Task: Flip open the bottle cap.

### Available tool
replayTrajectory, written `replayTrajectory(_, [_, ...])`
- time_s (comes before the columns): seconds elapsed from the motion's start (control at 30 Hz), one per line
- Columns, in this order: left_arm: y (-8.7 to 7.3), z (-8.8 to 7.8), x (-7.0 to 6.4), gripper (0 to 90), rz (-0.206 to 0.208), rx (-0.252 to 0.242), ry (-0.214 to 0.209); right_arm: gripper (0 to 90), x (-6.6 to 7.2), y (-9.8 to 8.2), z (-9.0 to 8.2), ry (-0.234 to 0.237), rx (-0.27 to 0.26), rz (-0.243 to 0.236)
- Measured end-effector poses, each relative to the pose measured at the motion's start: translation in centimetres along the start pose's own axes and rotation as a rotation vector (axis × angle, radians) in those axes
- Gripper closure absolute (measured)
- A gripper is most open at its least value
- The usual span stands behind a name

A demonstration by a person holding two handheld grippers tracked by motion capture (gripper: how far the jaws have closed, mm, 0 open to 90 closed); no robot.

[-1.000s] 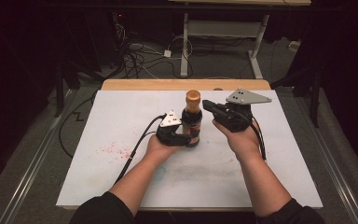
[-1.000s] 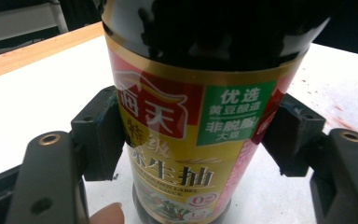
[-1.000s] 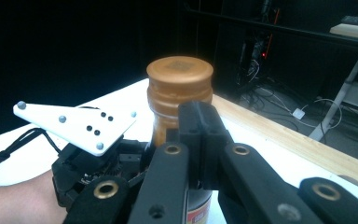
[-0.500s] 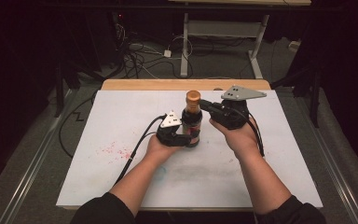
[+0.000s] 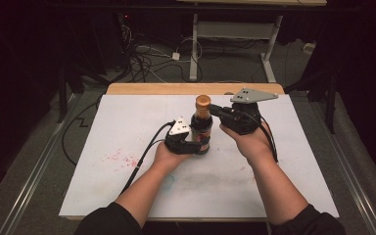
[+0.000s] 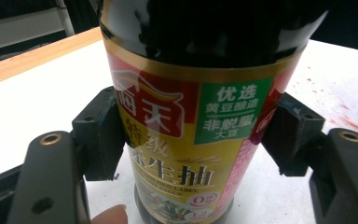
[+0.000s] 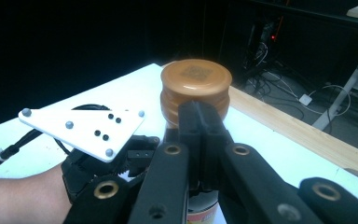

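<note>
A dark soy sauce bottle (image 5: 201,128) with a brown cap (image 5: 203,101) stands upright on the white mat (image 5: 127,122). My left gripper (image 5: 196,146) is shut on its lower body. In the left gripper view both pads (image 6: 100,135) press the red and gold label of the bottle (image 6: 186,154) from either side. My right gripper (image 5: 214,110) comes in from the right, shut, its tips at the bottle's neck. In the right gripper view the joined jaws of the gripper (image 7: 199,116) sit just under the cap (image 7: 196,81) with nothing between them. The left gripper's white plate (image 7: 84,128) lies below.
Red stains (image 5: 122,157) mark the mat at the left. A wooden table edge (image 5: 147,88) runs along the far side. Cables (image 5: 147,54) and a metal desk frame (image 5: 235,29) stand on the floor beyond. Dark floor surrounds the table.
My right gripper has shifted a little to the left, closing in on the bottle's neck. The left gripper and the bottle have stayed put.
</note>
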State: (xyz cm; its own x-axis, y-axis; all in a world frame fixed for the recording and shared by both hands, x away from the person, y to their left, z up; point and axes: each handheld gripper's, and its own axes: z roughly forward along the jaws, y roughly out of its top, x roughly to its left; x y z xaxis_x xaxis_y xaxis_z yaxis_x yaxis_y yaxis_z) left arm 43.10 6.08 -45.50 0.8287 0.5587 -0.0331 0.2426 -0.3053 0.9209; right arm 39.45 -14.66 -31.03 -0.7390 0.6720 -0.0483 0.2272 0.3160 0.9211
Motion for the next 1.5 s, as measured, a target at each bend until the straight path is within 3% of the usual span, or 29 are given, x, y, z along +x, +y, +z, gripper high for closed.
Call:
replayTrajectory(0.57, [-0.1, 0.0, -0.2, 29.6, 0.010, -0.002, 0.017, 90.0, 0.0, 1.4, -0.1, -0.013, 0.099, -0.013])
replayTrajectory(0.8, [-0.2, 0.1, -0.3, 29.8, 0.006, -0.008, 0.033, 90.0, 0.3, 1.5, 0.2, 0.001, 0.098, -0.013])
replayTrajectory(1.5, [-0.3, 0.2, -0.5, 30.4, 0.036, -0.007, 0.051, 90.0, 0.5, 1.6, 0.1, -0.028, 0.093, -0.018])
